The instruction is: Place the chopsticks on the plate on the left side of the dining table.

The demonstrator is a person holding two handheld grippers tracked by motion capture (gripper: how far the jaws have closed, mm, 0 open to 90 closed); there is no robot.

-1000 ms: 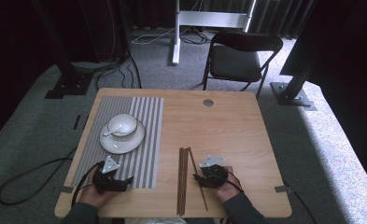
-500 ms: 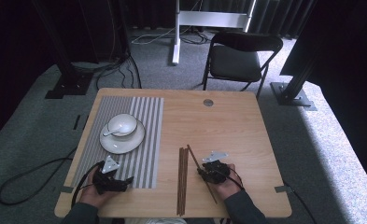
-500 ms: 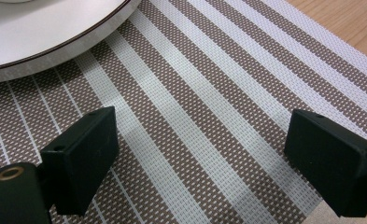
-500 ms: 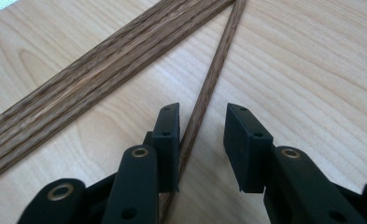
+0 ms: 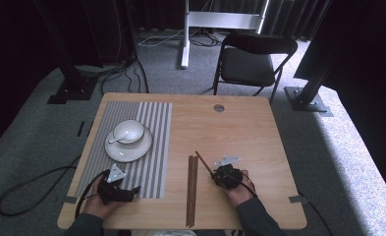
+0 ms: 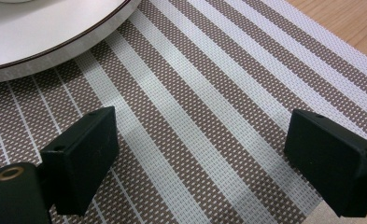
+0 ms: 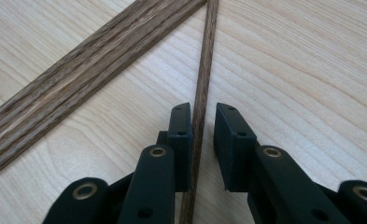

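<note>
A single dark wooden chopstick (image 5: 204, 163) (image 7: 204, 70) lies slanted on the wooden table (image 5: 249, 132). My right gripper (image 5: 217, 175) (image 7: 203, 112) straddles its near part. The jaws have just been closing. The left pad sits against the stick and a thin gap shows at the right pad. Beside it, a bundle of wooden chopsticks (image 5: 192, 191) (image 7: 92, 70) lies lengthwise. My left gripper (image 5: 133, 190) (image 6: 200, 140) rests wide open over the striped placemat (image 5: 156, 128) (image 6: 209, 70) with nothing between its jaws.
A white plate (image 5: 126, 151) (image 6: 41, 32) carries a white bowl (image 5: 130, 129) with a spoon (image 5: 116, 139) at the far part of the placemat. A round grommet (image 5: 218, 107) sits near the table's far edge. A black chair (image 5: 252, 61) stands beyond the table.
The right gripper's jaws have narrowed around the single chopstick, and the hand has shifted slightly. The left gripper has stayed put.
</note>
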